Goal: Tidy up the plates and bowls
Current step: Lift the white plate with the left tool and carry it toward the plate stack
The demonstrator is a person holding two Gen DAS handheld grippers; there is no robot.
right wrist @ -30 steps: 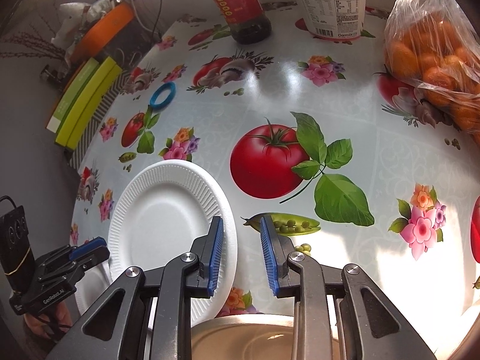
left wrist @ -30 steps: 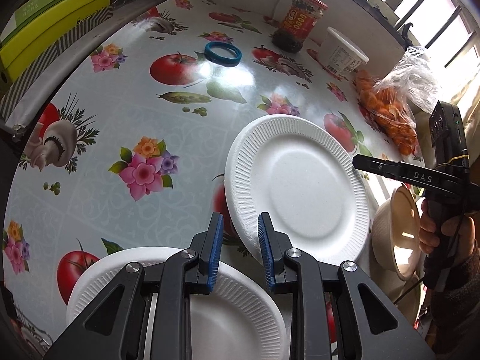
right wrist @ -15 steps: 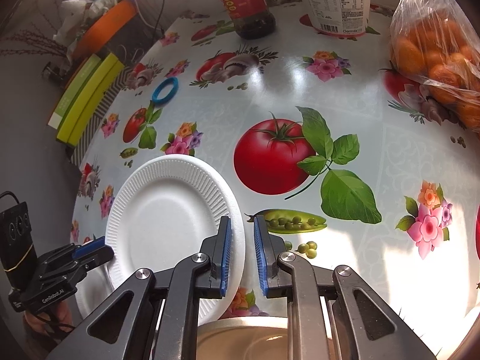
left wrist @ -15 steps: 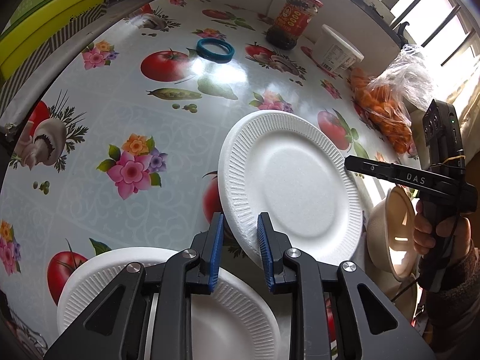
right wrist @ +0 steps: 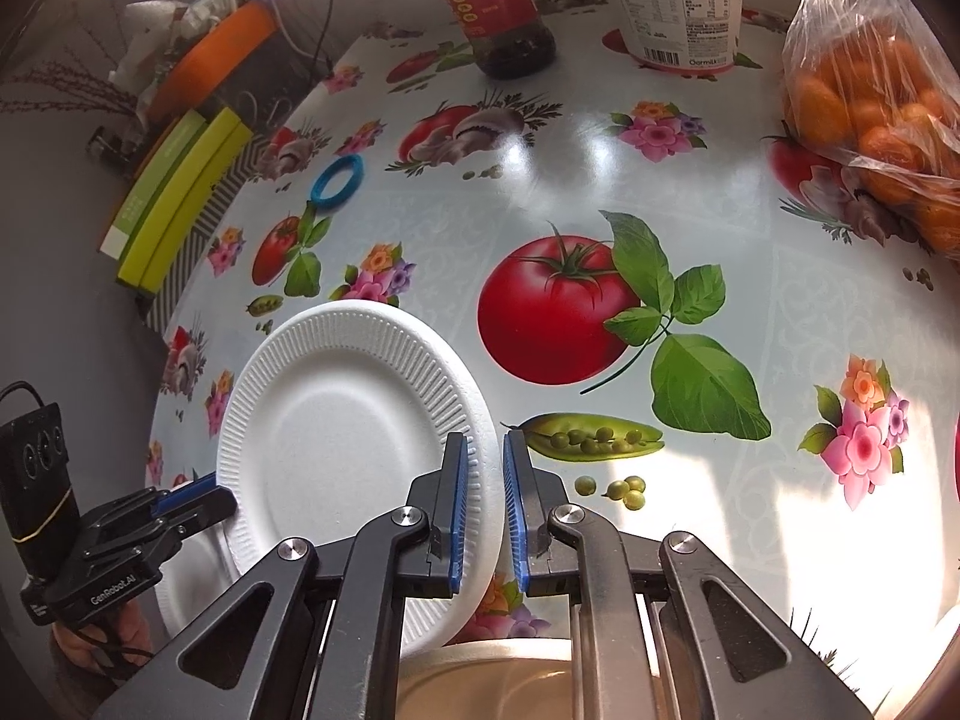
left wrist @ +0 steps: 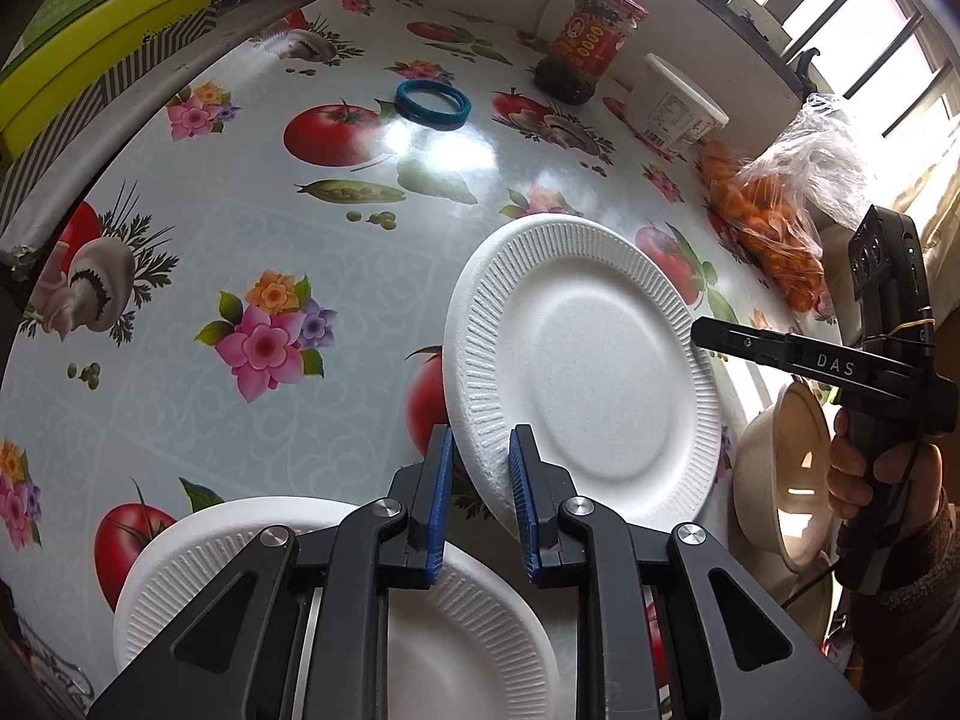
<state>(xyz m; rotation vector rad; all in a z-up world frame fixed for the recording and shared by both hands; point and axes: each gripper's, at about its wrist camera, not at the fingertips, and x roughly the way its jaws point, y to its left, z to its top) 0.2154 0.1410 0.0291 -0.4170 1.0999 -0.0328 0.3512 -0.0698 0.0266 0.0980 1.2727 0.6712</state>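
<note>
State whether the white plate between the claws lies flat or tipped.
Tipped: the white plate is off the tablecloth, rim pinched.

1. A home dining or kitchen corner: the tabletop (right wrist: 600, 192) wears a glossy oilcloth printed with tomatoes, mushrooms, peas and flowers.
2. Food stands at its far edge: a sauce jar (right wrist: 492, 6) with a red label, a white lidded tub (right wrist: 675, 6) beside it, and at the right a clear bag of oranges (right wrist: 876, 90).
3. Foam plates (left wrist: 576, 360) and a beige bowl (left wrist: 786, 468) lie near, household disposables.
4. A barred window (left wrist: 852, 18) at the far right lets in daylight.
5. Green boxes (right wrist: 174, 204) and clutter sit stacked at the left.
</note>
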